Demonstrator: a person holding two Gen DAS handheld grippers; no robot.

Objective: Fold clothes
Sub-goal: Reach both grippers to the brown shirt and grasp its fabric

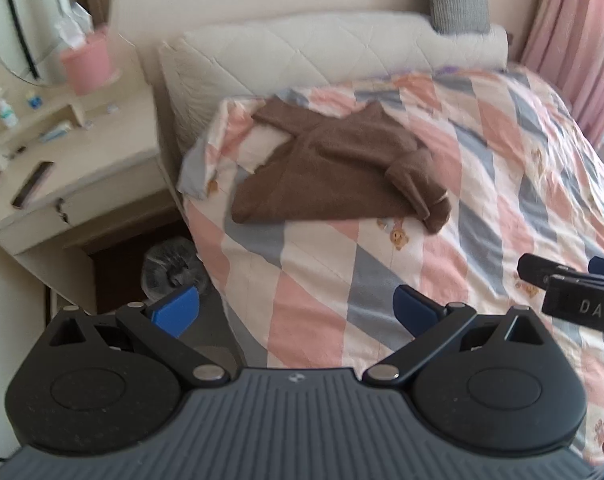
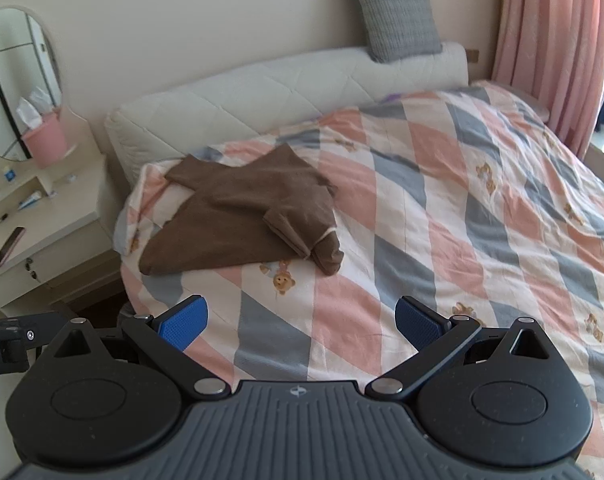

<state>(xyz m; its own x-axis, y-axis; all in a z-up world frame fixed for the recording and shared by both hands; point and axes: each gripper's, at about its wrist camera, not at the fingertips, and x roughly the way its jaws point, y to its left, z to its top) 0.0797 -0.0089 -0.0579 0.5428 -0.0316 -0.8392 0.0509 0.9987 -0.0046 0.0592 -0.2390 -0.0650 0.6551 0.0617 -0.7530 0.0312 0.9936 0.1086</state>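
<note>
A brown garment (image 1: 333, 164) lies crumpled and partly folded on the checked quilt (image 1: 481, 184) near the bed's head and left edge. It also shows in the right wrist view (image 2: 242, 216), with one sleeve bunched toward its near right corner. My left gripper (image 1: 296, 312) is open and empty, well short of the garment, over the quilt's near left edge. My right gripper (image 2: 302, 322) is open and empty, also short of the garment. The right gripper's body shows at the right edge of the left wrist view (image 1: 573, 292).
A cream nightstand (image 2: 58, 236) with a phone (image 2: 9, 246), small bottles and a pink bin (image 2: 46, 144) stands left of the bed. A padded headboard (image 2: 282, 80), a grey cushion (image 2: 393, 12) and pink curtains (image 2: 553, 48) are behind. A clear bag (image 1: 174, 268) lies on the floor.
</note>
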